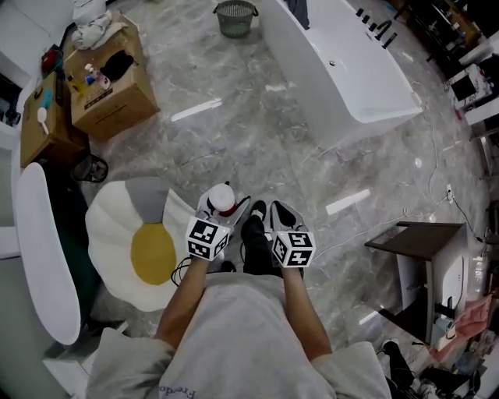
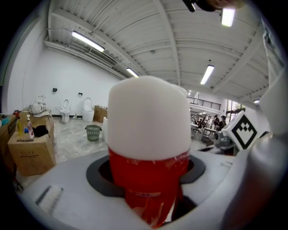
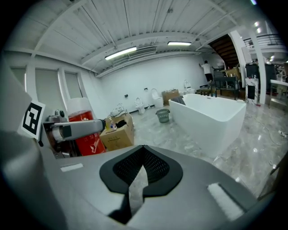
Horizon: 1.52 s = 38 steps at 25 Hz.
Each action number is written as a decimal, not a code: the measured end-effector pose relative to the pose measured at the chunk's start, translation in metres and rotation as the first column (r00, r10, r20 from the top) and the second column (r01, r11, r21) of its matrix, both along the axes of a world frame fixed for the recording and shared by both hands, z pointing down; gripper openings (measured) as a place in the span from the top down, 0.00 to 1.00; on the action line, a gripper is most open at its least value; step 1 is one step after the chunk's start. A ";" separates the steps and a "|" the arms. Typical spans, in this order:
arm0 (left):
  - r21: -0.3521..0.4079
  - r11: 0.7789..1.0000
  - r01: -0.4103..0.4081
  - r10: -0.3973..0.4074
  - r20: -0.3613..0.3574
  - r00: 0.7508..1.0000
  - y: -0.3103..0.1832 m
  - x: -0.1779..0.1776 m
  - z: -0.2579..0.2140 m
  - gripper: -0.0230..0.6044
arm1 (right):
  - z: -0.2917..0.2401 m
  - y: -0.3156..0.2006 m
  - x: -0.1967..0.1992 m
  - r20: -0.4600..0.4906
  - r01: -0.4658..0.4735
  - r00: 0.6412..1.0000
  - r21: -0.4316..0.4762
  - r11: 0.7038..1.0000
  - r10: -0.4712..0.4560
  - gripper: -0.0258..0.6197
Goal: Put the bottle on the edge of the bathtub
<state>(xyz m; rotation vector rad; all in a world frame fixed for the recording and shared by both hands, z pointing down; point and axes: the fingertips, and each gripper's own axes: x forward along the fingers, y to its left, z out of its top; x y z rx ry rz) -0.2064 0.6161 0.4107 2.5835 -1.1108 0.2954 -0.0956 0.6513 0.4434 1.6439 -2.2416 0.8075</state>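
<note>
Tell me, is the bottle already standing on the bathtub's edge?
No, the bottle is clamped in the left gripper, and the bathtub lies well ahead across the floor.

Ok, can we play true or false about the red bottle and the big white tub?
1. The left gripper holds a red bottle with a white cap. True.
2. The bottle already stands on the edge of the bathtub. False: it is in the left gripper, well away from the bathtub.
3. The right gripper is carrying something too. False: its jaws are shut together with nothing between them.
4. A green basket stands close to the bathtub. True.
</note>
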 end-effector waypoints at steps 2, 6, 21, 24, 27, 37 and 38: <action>-0.004 1.000 0.005 -0.005 0.001 1.000 -0.025 0.008 -0.002 0.44 | 0.001 -0.024 0.009 0.001 0.001 1.000 -0.012 1.000 -0.001 0.96; -0.015 1.000 0.013 -0.013 0.005 1.000 -0.071 0.025 -0.004 0.44 | 0.000 -0.068 0.026 0.004 0.017 1.000 -0.028 0.999 -0.017 0.96; -0.015 1.000 0.023 -0.022 0.045 0.999 -0.192 0.082 -0.011 0.44 | 0.003 -0.196 0.094 0.055 0.000 0.999 -0.026 1.000 0.002 0.96; -0.016 1.000 0.024 -0.023 0.062 0.998 -0.206 0.086 -0.010 0.44 | 0.007 -0.209 0.106 0.071 -0.021 0.997 -0.032 0.999 0.023 0.96; -0.013 1.000 0.018 -0.017 0.062 0.998 -0.225 0.091 -0.012 0.44 | 0.008 -0.230 0.117 0.084 -0.045 0.995 -0.028 0.999 0.048 0.96; 0.035 0.999 -0.030 0.028 0.054 0.998 -0.329 0.110 -0.018 0.44 | -0.007 -0.327 0.148 0.088 -0.117 0.990 0.058 0.991 0.112 0.96; 0.038 0.998 -0.043 0.041 0.052 0.998 -0.343 0.112 -0.017 0.44 | -0.008 -0.340 0.152 0.087 -0.134 0.988 0.066 0.989 0.128 0.96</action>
